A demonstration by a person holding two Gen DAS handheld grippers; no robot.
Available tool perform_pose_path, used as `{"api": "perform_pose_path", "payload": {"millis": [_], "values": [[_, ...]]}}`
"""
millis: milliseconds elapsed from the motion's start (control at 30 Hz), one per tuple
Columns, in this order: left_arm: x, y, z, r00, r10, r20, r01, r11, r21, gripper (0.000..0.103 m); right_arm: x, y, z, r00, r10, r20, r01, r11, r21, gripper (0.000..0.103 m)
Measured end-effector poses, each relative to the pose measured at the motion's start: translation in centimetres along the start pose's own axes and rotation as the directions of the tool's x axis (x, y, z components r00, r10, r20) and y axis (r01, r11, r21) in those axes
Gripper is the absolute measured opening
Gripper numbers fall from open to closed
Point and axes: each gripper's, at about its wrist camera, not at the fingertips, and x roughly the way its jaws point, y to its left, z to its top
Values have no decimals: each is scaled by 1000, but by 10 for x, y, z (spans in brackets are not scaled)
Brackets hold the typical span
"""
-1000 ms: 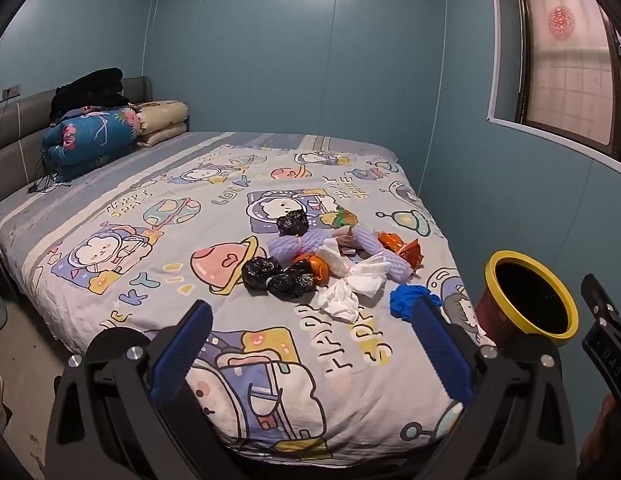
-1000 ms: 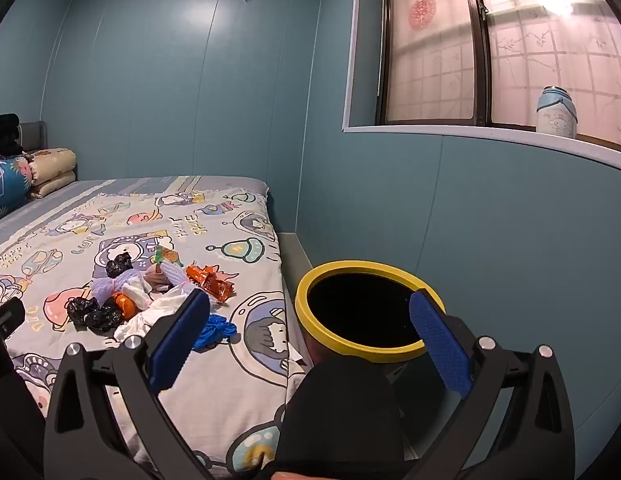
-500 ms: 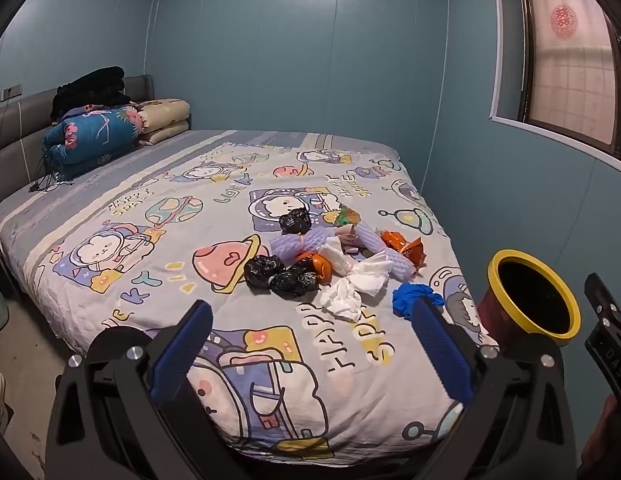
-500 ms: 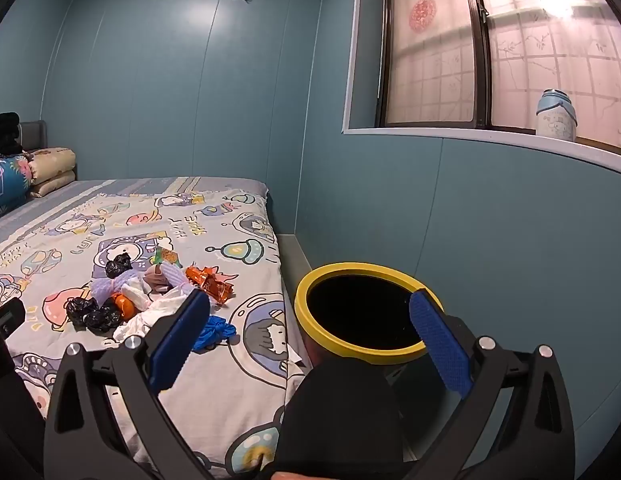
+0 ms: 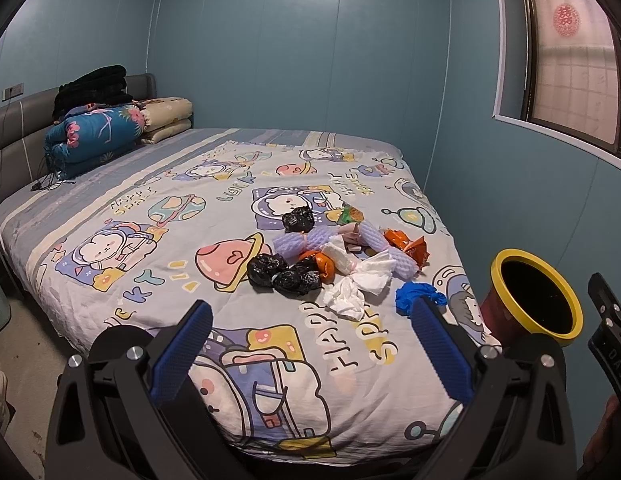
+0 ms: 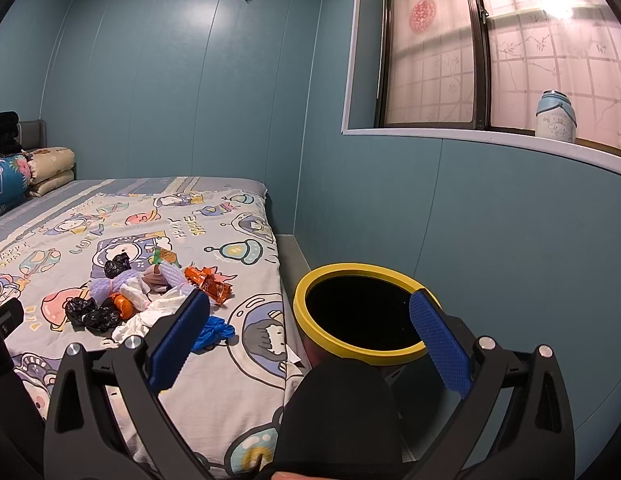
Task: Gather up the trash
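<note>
Left gripper [image 5: 306, 344] and right gripper [image 6: 310, 336]: fingers released, empty; trash pile [image 5: 334, 256] on bed [image 5: 150, 216] likely light, soft, crushable; pinch crumpled folds.

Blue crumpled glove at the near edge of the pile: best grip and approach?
Pinch the bunched middle of the blue glove from above, fingers straddling its narrow width. It lies apart from the white tissue on the bed, nearest the bin.
</note>
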Motion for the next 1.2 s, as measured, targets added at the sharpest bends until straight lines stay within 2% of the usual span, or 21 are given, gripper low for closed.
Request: {"api": "perform_pose_path", "payload": {"millis": [1200], "values": [[2,-1,-2,1000,0,-19,0,1000,-3,96,1,1,0,1000,-3,-3,3,1000,-4,96]]}}
